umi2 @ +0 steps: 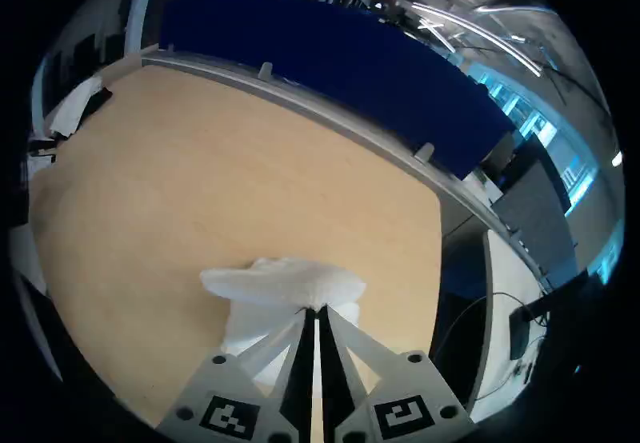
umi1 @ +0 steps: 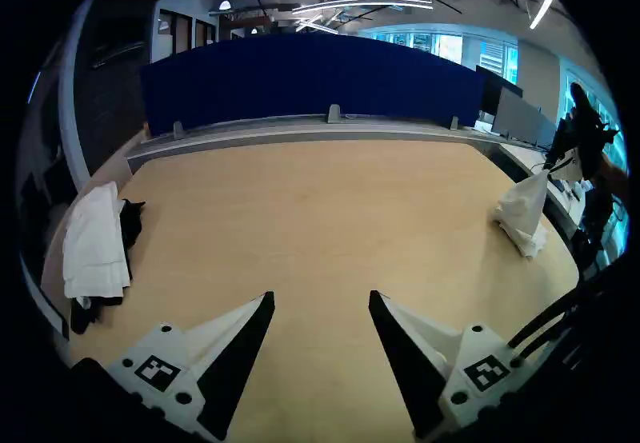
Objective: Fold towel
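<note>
A white towel (umi2: 276,283) hangs bunched from my right gripper (umi2: 316,313), whose fingers are shut on its upper edge just above the wooden table (umi2: 200,179). In the left gripper view the same towel (umi1: 522,213) dangles at the table's far right corner, its lower end resting on the wood, held up by the other gripper (umi1: 574,143) and a hand. My left gripper (umi1: 320,303) hovers open over the near edge of the table (umi1: 320,211), nothing between its fingers.
A stack of folded white towels (umi1: 94,241) lies on dark cloth at the table's left edge, seen far off as folded towels (umi2: 74,105) in the right gripper view. A blue partition (umi1: 312,79) runs along the back. Monitors (umi1: 520,115) stand to the right.
</note>
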### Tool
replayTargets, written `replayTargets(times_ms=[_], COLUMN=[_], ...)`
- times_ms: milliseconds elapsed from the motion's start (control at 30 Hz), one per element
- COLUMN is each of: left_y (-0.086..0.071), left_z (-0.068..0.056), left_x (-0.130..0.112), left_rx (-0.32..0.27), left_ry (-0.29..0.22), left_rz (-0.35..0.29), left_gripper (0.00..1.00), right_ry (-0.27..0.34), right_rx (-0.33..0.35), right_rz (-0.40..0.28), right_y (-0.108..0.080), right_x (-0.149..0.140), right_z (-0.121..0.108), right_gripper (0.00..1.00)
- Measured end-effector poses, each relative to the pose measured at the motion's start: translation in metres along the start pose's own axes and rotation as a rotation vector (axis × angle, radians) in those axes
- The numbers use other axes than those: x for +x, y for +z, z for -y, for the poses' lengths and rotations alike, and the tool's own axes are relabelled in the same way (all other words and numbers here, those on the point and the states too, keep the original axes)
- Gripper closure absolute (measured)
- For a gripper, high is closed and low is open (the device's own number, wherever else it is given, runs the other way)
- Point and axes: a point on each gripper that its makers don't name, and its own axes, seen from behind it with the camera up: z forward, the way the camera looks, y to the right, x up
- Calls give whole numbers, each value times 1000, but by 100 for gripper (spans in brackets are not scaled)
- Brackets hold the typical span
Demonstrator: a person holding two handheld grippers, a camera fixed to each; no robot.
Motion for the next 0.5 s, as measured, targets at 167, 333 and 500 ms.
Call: replayTargets(times_ms=[167,333,500], left_y=[-1,-3,-6], left_z=[1,4,5], left_x=[-1,-2,-5], left_rx=[0,4,8], left_ry=[0,9,22], left_rz=[-1,3,10], left_gripper=[13,13,13], right_ry=[2,24,61], right_rx=[-8,-18,-28], right_rz=[11,22,39], right_y=[1,3,10], right_x=[-7,-24,-49], right_z=[-2,-4,-8], right_gripper=[97,97,97])
